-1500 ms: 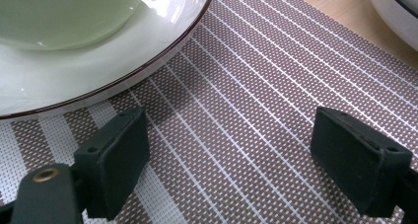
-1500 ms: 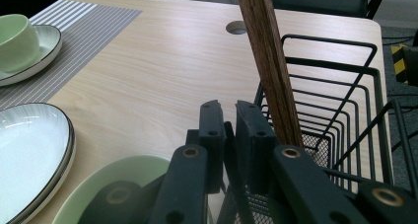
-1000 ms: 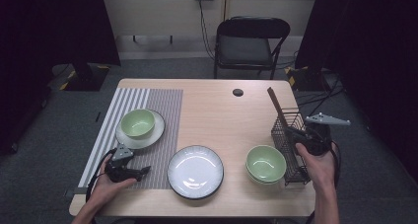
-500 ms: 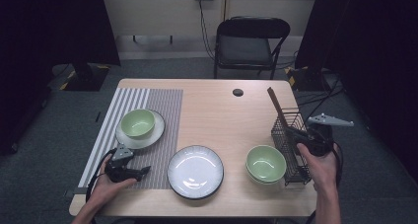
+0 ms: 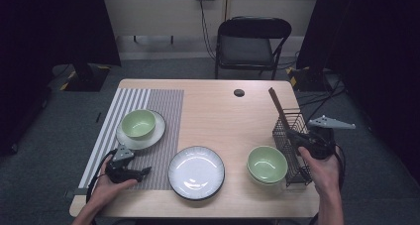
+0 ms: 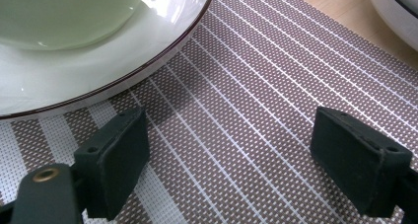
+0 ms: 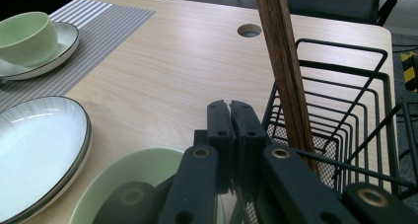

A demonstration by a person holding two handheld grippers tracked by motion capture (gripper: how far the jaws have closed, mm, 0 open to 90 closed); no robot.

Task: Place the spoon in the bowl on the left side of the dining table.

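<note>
The high view looks down the whole table [image 5: 218, 111]; both gripper views sit low, sharing its green bowl on a saucer [image 6: 59, 12].

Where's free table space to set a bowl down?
Widest bare patch: light wood tabletop between the striped grey placemat and the black wire basket, behind the white ribbed plate. The front edge is crowded: plate, pale green bowl, basket.

the large plate [image 5: 196, 172] is taken as landmark: behind-left of it a bowl [image 5: 138, 123] on a saucer [image 5: 157, 131] is set on the mat [image 5: 163, 106]; right of it another bowl [image 5: 267, 164], then the wire basket [image 5: 292, 150].
</note>
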